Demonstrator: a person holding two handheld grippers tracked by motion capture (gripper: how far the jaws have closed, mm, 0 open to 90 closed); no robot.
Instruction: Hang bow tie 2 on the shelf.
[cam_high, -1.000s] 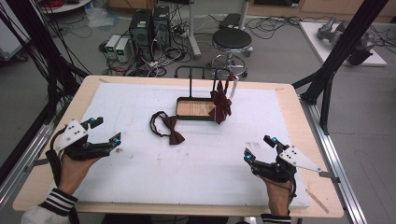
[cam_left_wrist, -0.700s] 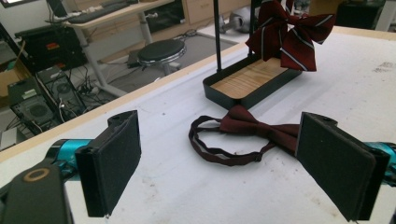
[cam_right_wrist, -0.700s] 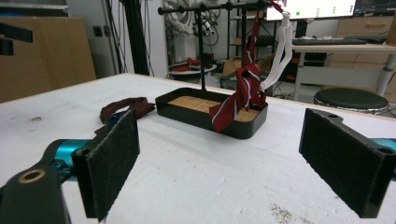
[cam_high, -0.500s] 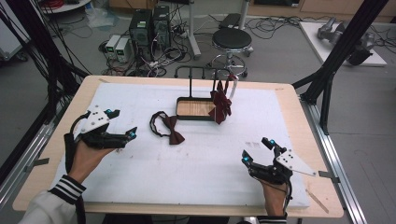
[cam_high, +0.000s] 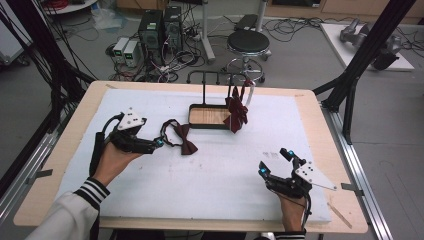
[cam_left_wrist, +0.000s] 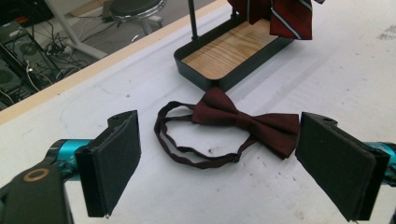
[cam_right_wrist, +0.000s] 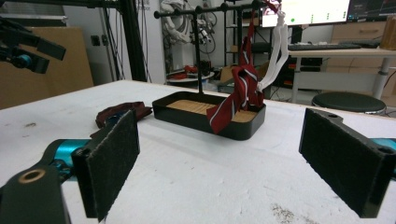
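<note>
Your left tool (cam_high: 159, 144), jaws spread, hovers beside the bow tie (cam_high: 184, 140) on the white tabletop (cam_high: 215, 170); your right tool (cam_high: 274, 161), spread too, sits at 5 o'clock.

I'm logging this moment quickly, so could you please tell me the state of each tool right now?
Left tool: open, holding nothing, jaws either side of the bow tie.
Right tool: open, holding nothing.
</note>
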